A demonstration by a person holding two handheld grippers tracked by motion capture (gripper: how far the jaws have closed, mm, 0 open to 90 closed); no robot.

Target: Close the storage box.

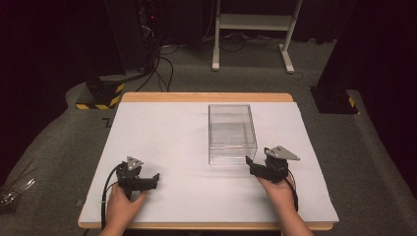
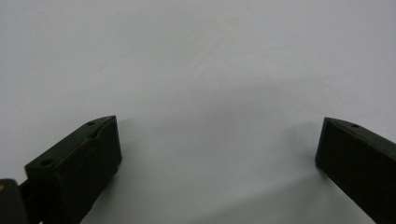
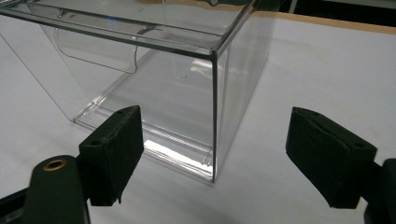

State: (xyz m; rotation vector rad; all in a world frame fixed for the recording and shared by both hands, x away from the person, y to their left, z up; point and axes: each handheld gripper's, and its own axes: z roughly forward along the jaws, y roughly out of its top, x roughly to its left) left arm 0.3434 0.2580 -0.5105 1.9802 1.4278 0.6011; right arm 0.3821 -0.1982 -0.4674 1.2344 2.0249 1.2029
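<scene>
A clear plastic box (image 1: 232, 132) stands open-topped and empty a little right of the middle of the white mat (image 1: 162, 132). My right gripper (image 1: 253, 162) rests on the mat just off the box's near right corner. In the right gripper view the box (image 3: 177, 88) rises close ahead, its near vertical corner edge in line with the gap of my right gripper (image 3: 214, 116), which is open and holds nothing. My left gripper (image 1: 155, 178) lies on the mat near the front left, pointing right. My left gripper (image 2: 217, 128) is open wide over bare white mat.
The mat covers a wooden table (image 1: 206, 97) whose edge shows at the back and front. On the carpet beyond stand a white frame (image 1: 255, 22), a yellow-and-black striped base (image 1: 101, 96) with cables, and a black stand foot (image 1: 334, 98).
</scene>
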